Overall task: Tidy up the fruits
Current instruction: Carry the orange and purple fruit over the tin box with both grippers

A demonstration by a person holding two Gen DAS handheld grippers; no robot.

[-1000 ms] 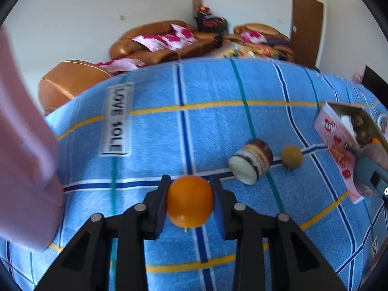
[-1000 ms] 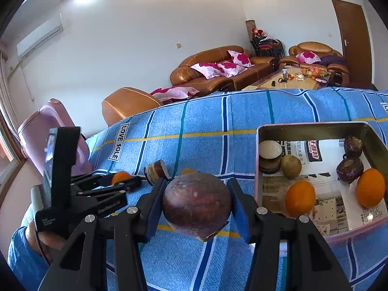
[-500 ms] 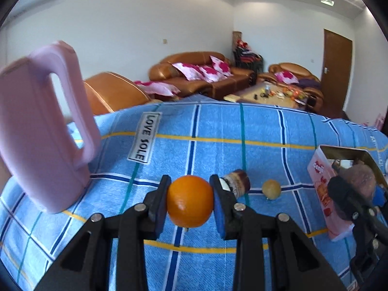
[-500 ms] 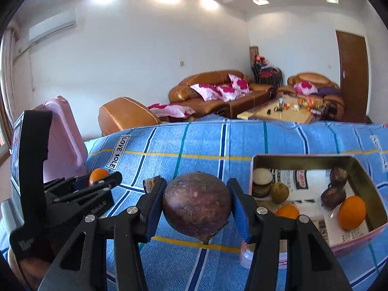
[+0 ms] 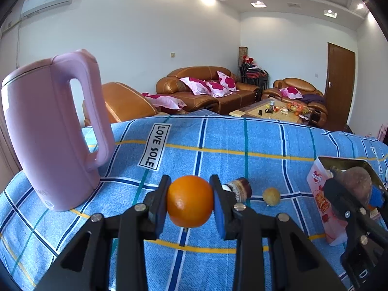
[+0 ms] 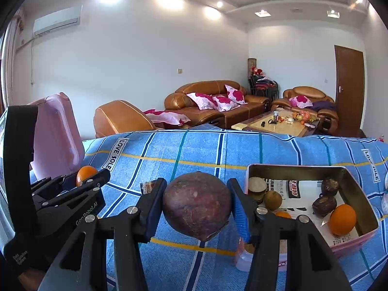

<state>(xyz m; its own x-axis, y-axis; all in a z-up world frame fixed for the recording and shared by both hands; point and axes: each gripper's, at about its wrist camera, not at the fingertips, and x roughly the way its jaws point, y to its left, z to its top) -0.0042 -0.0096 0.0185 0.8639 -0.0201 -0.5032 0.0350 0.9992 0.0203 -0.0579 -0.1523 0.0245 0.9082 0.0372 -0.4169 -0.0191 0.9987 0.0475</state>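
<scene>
Orange fruit sat clamped between the left gripper pads, jaws narrow, held clear above the blue checked cloth, lower centre of the left view. Dark purple-brown fruit was pinched the same way in the right gripper, jaws wider, lower centre of the right view.

Hard to read:
- Cut fruit piece on the cloth was half hidden behind the left gripper's right finger; in the right view only a sliver showed.
- Small yellow-brown fruit lay loose on the cloth just right of it, type unclear.
- Tin box, lower right of the right view, held two oranges (one mostly hidden by the gripper finger), two dark fruits, a yellowish one and a cut piece; near wall cut off by the gripper.
- In the left view, the box was largely covered by the right gripper at the right edge.
- Pink kettle at left, partly blocked in the right view.

Versus a second ago: both cameras had tipped upward, so more ceiling and wall showed, the kettle came fully into the left view, and the box slid lower right. Both grips were unchanged.
</scene>
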